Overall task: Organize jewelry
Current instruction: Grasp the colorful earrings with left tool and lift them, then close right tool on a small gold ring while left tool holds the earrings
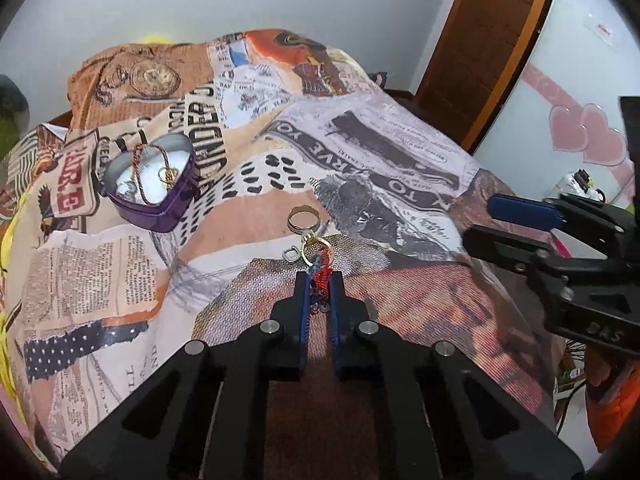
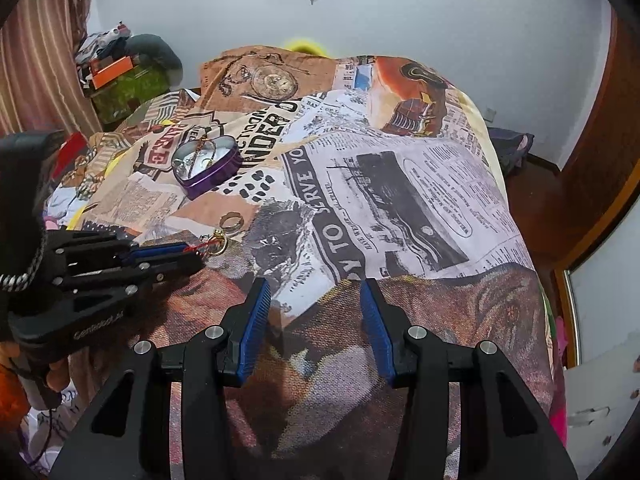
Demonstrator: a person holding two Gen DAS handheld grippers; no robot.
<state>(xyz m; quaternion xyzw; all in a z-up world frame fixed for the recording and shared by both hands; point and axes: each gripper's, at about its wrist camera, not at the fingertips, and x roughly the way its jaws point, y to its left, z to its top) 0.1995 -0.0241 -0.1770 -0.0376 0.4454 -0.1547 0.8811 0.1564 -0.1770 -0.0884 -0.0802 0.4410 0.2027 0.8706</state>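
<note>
My left gripper (image 1: pixel 319 277) is shut on a red and blue beaded piece (image 1: pixel 320 263) with a gold hoop (image 1: pixel 316 245) at its far end; it rests low on the bedspread. Just beyond lies a gold band ring (image 1: pixel 304 218). Farther back left sits an open purple heart-shaped tin (image 1: pixel 156 188) holding chains. In the right wrist view my right gripper (image 2: pixel 315 285) stands open over the cloth with nothing between its fingers. The left gripper (image 2: pixel 192 255), the beaded piece (image 2: pixel 203 245), the band ring (image 2: pixel 231 222) and the tin (image 2: pixel 208 165) lie to its left.
A newspaper-print bedspread (image 2: pixel 400 200) covers a bed that drops away at the right. A wooden door (image 1: pixel 488 40) stands at the back right. Piled clutter (image 2: pixel 120 68) sits beside a curtain at the back left. The right gripper (image 1: pixel 520 220) reaches in from the right edge.
</note>
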